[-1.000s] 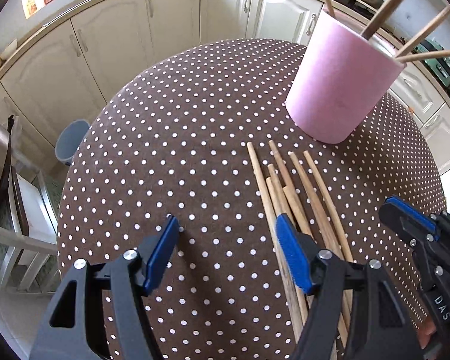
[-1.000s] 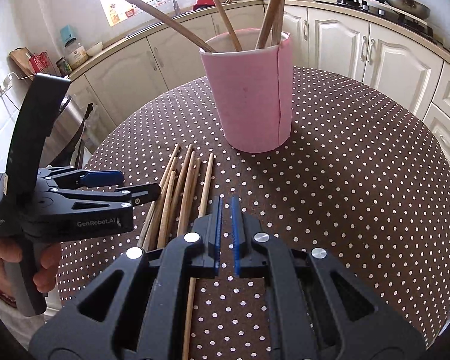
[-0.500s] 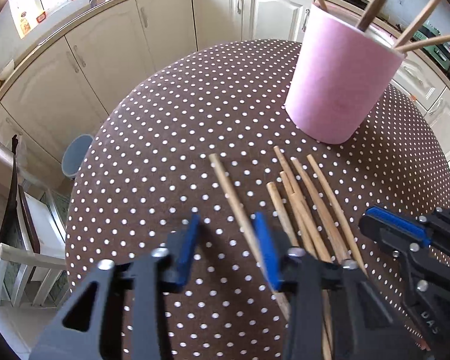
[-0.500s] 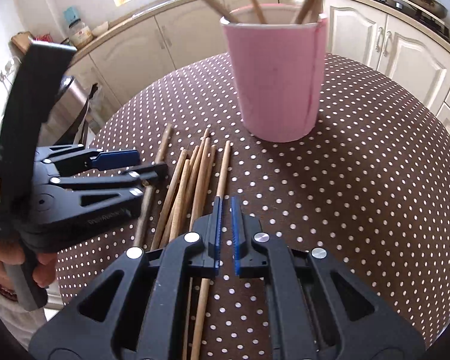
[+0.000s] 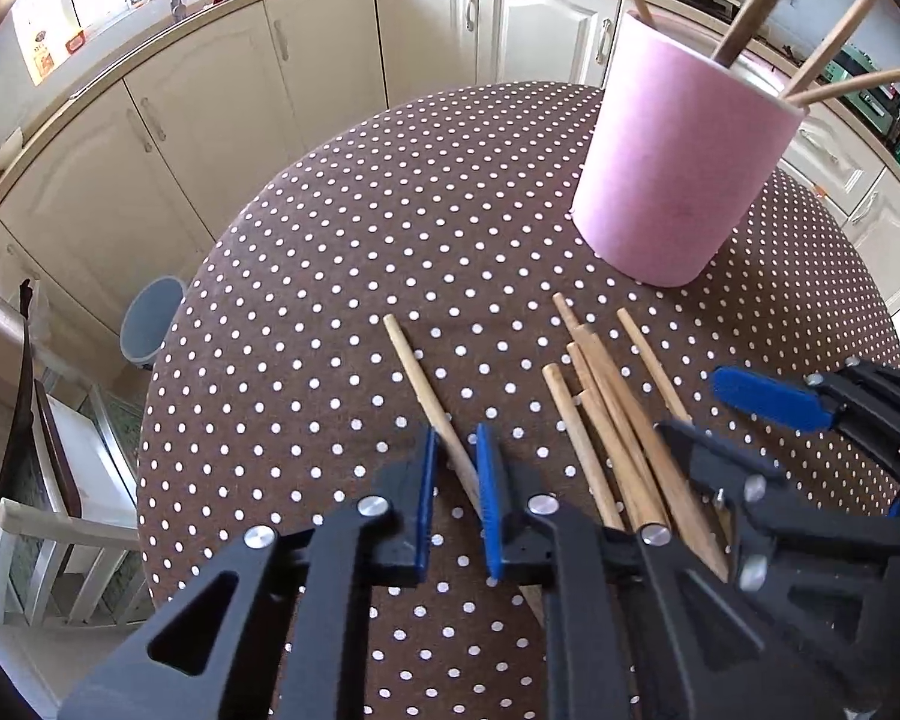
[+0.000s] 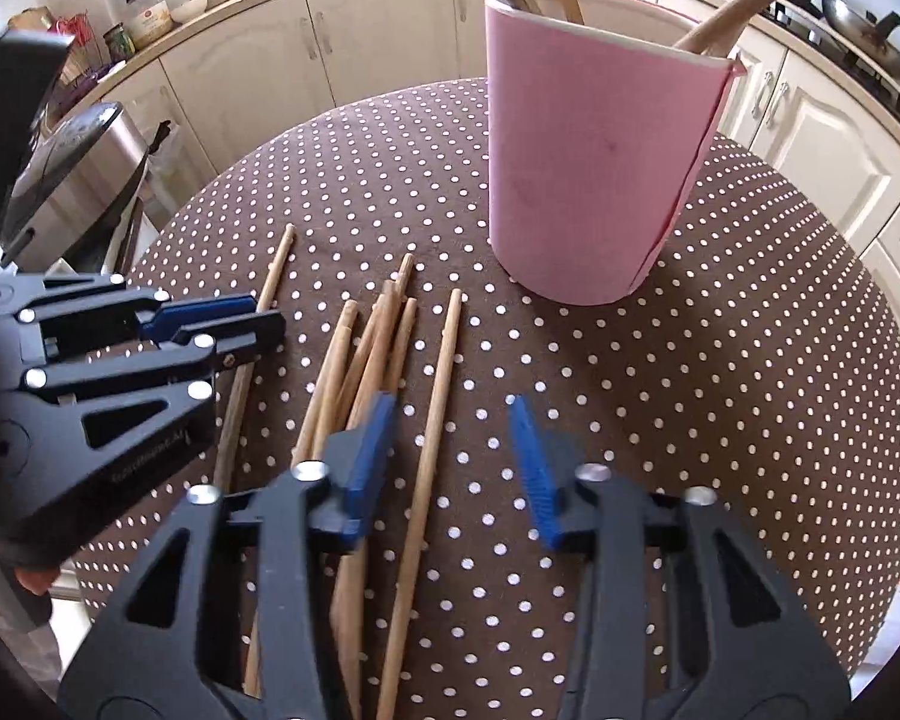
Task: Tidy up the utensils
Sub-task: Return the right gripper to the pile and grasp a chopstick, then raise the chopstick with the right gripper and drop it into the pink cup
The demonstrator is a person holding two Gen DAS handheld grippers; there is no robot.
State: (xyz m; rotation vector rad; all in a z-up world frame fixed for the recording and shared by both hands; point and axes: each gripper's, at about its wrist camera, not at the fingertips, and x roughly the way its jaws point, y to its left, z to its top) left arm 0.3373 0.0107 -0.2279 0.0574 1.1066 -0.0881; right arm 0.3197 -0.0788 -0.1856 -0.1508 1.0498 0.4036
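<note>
Your left gripper (image 5: 455, 480) has just been closing on a single wooden stick (image 5: 426, 384) that lies apart, left of the loose bundle of sticks (image 5: 618, 420) on the dotted tablecloth (image 5: 330, 252); the pads appear to touch it. Your right gripper (image 6: 453, 456) has just been opening, and its jaws stand apart over the bundle's rightmost stick (image 6: 438, 408) without pressing it. The pink holder (image 6: 594, 180) stands upright beyond the bundle, with clear cloth to its right up to the table edge.
</note>
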